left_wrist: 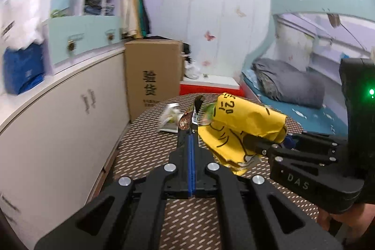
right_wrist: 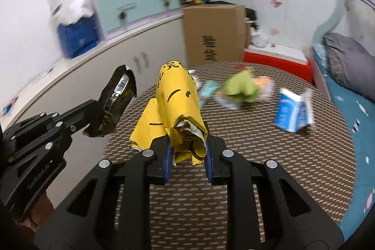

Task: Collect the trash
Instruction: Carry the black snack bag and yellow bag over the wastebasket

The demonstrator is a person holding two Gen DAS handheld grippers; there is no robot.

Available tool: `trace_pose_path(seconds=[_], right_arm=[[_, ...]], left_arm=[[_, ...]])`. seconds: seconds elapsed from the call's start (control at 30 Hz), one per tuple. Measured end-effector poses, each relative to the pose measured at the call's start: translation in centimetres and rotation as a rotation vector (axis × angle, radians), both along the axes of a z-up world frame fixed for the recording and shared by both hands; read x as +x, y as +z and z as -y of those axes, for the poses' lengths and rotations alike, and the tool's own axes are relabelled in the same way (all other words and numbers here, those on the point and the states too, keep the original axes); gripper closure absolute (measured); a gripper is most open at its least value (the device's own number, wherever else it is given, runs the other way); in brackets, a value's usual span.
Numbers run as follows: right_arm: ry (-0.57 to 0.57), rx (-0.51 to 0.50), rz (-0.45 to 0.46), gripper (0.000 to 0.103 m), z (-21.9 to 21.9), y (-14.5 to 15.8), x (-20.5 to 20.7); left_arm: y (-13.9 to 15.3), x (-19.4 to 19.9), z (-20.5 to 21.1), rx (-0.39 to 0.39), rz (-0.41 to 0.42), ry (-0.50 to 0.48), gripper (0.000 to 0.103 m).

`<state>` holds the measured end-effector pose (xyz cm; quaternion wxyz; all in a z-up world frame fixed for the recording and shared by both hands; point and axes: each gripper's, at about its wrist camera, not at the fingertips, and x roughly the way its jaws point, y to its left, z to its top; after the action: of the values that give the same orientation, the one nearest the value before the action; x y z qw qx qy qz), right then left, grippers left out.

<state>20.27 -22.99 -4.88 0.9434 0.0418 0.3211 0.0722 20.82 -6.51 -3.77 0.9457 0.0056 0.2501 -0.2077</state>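
Left wrist view: a round brown patterned table point(left_wrist: 145, 156) beside white cabinets point(left_wrist: 58, 114), left gripper point(left_wrist: 193, 123) clamped on a dark snack wrapper point(left_wrist: 187, 120) above the table's middle. Right wrist view: right gripper point(right_wrist: 187, 151) pinches a crumpled yellow paper bag point(right_wrist: 178, 104) above the near edge; a blue-white carton point(right_wrist: 293, 111) stands near the right edge.

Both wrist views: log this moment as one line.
left hand-held gripper: shut on dark foil snack wrapper | right hand-held gripper: shut on crumpled yellow paper bag | blue carton: on table

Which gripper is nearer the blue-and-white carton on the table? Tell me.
Right. The right gripper, shut on the yellow paper bag, sits nearer the blue-and-white carton; the left gripper, holding a dark wrapper, is farther off on the opposite side.
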Motion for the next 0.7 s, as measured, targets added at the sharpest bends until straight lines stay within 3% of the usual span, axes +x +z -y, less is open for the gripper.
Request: trace_pose_path(seconds=[0.37, 0.7], right_arm=[[0.27, 0.009, -0.098, 0.081, -15.9, -3.7, 1.3], [0.405, -0.03, -0.229, 0.081, -27.9, -11.3, 4.8]], left_arm=[[-5.7, -0.3, -15.2, -0.035, -0.127, 0.302, 0.103], [-13.1, 1.6, -25.2, -0.059, -0.301, 0.475, 0.103]])
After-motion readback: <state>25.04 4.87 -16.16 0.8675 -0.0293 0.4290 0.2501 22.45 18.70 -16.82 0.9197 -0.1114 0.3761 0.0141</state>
